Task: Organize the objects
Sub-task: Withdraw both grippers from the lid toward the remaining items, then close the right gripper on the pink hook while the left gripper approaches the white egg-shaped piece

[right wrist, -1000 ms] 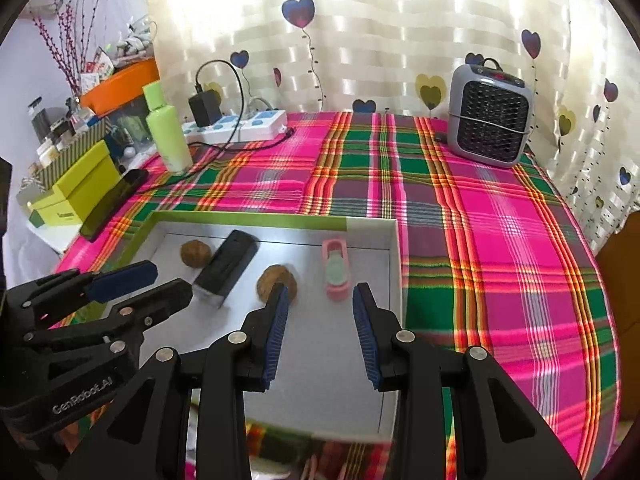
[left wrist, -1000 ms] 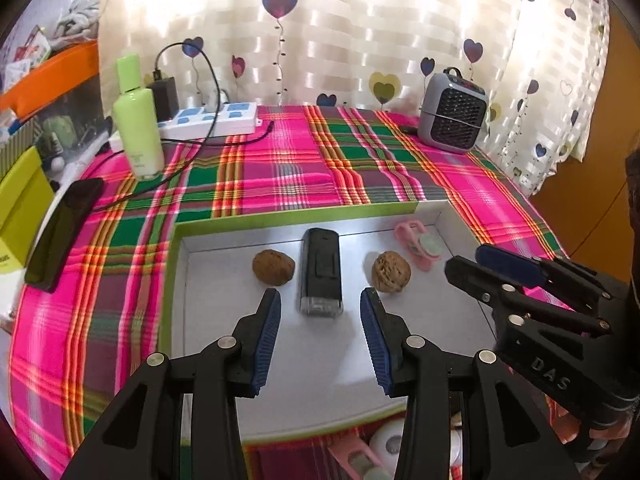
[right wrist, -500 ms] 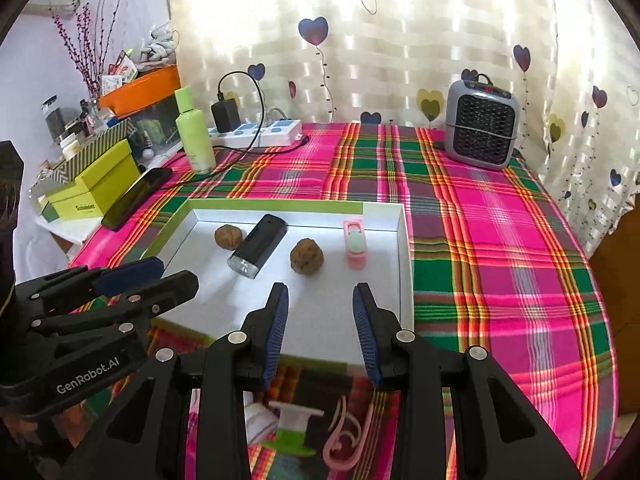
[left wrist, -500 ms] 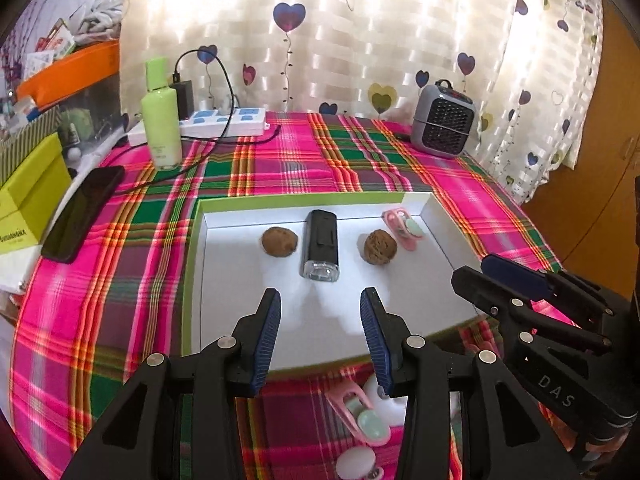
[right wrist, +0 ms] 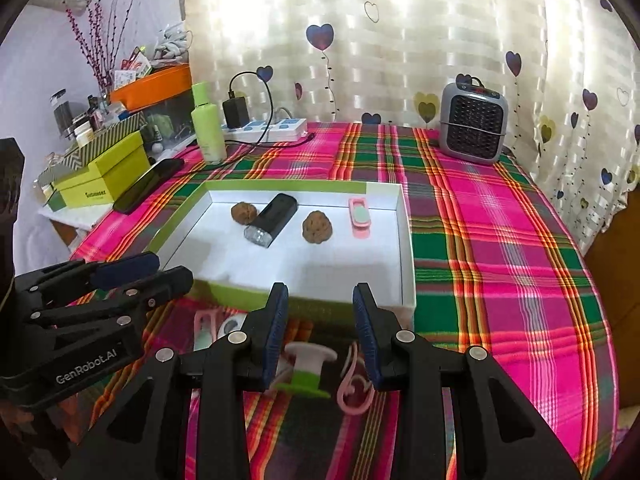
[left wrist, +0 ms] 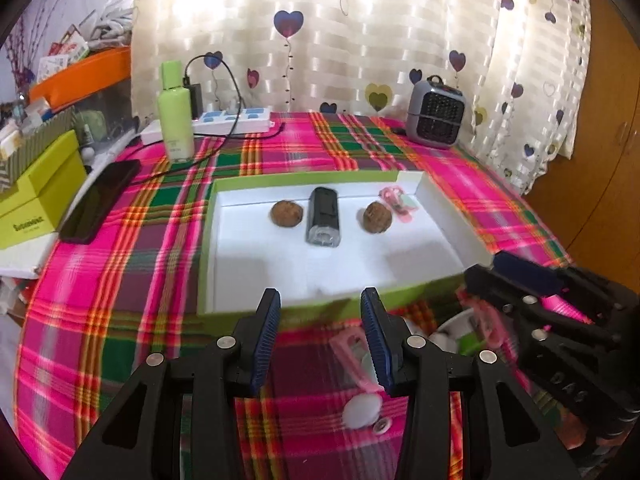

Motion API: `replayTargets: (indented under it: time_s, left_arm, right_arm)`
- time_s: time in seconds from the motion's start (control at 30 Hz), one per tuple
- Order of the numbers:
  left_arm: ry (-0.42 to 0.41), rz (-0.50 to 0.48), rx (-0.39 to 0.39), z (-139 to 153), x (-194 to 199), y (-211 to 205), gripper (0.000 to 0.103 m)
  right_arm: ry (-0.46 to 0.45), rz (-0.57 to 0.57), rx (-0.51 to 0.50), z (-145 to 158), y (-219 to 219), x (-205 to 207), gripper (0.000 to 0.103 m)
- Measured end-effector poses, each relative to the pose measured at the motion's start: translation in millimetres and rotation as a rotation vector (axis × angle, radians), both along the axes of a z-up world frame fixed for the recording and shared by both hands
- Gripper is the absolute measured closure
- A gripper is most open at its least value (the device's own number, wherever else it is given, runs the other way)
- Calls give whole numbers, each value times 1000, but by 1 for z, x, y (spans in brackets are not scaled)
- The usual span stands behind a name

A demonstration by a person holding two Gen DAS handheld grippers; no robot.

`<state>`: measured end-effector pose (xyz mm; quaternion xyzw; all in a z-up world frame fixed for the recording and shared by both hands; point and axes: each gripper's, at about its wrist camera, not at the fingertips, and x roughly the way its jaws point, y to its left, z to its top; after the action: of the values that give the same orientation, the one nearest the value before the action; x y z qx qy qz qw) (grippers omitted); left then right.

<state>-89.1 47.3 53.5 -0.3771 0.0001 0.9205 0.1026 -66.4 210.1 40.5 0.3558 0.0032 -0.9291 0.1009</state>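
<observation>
Both the left tool [left wrist: 320, 334] and the right tool [right wrist: 320, 330] hang empty, jaws partly apart. In the white tray [right wrist: 406, 240] lie two walnuts [right wrist: 315, 227], a black torch [right wrist: 273, 218] between them, and a pink clip [right wrist: 359, 216] far right.

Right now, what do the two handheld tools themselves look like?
Both are matte black plastic linkage frames with round silver rivets and two fingers faced with ribbed dark-blue pads. The left tool shows white "GenRobot.AI" lettering on its side in the right wrist view; the right tool shows "DAS" lettering in the left wrist view. No cables or sleeves visible.
</observation>
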Motion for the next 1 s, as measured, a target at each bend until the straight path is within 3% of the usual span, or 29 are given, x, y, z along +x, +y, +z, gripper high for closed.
replayTargets:
  time_s: [0.6, 1.0]
  left_arm:
    - [-19, 8, 9, -14, 25, -12, 62]
    - [-36, -33, 61, -26, 44, -24, 59]
  right_arm:
    - [3, -6, 7, -13, -2, 29, 68]
    - [-8, -20, -8, -18, 10, 43, 68]
